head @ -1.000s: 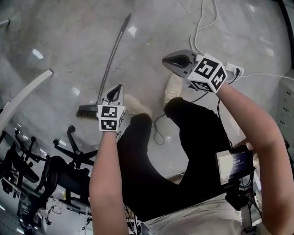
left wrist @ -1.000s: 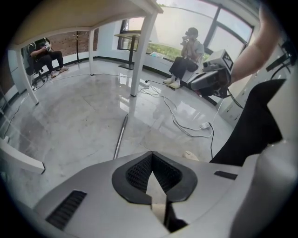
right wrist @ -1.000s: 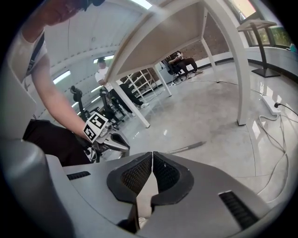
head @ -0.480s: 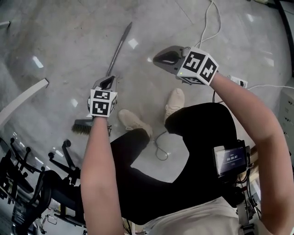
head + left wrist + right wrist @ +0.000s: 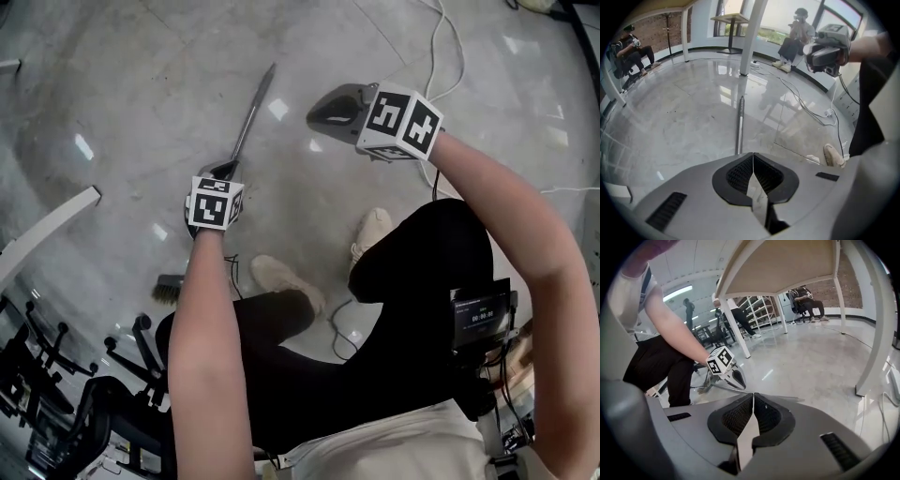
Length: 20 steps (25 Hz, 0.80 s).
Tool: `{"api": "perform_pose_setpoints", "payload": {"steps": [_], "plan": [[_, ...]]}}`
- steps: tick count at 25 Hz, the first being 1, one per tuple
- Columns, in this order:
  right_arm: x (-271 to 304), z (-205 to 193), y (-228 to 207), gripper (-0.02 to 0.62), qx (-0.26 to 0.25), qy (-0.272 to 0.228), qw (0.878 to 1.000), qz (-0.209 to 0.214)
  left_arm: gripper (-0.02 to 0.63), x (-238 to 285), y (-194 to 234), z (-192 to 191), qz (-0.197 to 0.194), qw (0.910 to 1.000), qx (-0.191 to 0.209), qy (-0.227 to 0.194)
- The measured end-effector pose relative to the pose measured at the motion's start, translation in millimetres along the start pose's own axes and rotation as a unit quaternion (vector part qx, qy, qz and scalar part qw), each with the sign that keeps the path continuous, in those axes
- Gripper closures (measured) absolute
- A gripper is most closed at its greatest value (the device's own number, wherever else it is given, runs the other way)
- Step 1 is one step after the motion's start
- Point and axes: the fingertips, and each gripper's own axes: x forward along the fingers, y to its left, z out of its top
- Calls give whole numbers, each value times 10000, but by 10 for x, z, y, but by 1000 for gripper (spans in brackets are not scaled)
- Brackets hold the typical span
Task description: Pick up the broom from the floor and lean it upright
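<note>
The broom lies flat on the grey floor, its thin metal handle (image 5: 251, 114) pointing to the far side and its brush head (image 5: 169, 289) near my left arm. My left gripper (image 5: 225, 170) is shut and empty, low over the handle's near half. From the left gripper view the handle (image 5: 739, 123) runs straight ahead of the shut jaws (image 5: 753, 154). My right gripper (image 5: 325, 109) is also shut and empty, held higher and to the right of the handle. The right gripper view looks past its shut jaws (image 5: 753, 394) at the left gripper (image 5: 733, 378) above the handle (image 5: 790, 398).
White cables (image 5: 452, 49) trail over the floor at the far right. A white bar (image 5: 49, 225) and black office chairs (image 5: 112, 394) stand at the left. The person's shoes (image 5: 281, 278) are close beside the brush head. White table legs (image 5: 872, 324) rise at the right.
Both grippers have sunk toward the floor. The left one moved from beside the brush head along the handle toward its middle; the right one shifted left and rolled. Both stayed shut.
</note>
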Motion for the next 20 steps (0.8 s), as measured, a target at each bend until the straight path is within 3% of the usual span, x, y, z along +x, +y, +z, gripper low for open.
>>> {"api": "perform_pose_setpoints", "payload": {"steps": [6, 12, 15, 20], "plan": [[111, -80, -135, 575, -322, 143, 9989, 313, 598, 342, 182, 64, 200, 9996, 177, 131], [161, -146, -372, 575, -330, 51, 9992, 200, 595, 526, 285, 125, 375, 9985, 327, 226], [193, -181, -386, 575, -367, 44, 9990, 247, 506, 579, 316, 106, 401, 9983, 319, 292], [175, -190, -439, 575, -412, 55, 9989, 202, 488, 683, 339, 110, 422, 9969, 437, 493]]}}
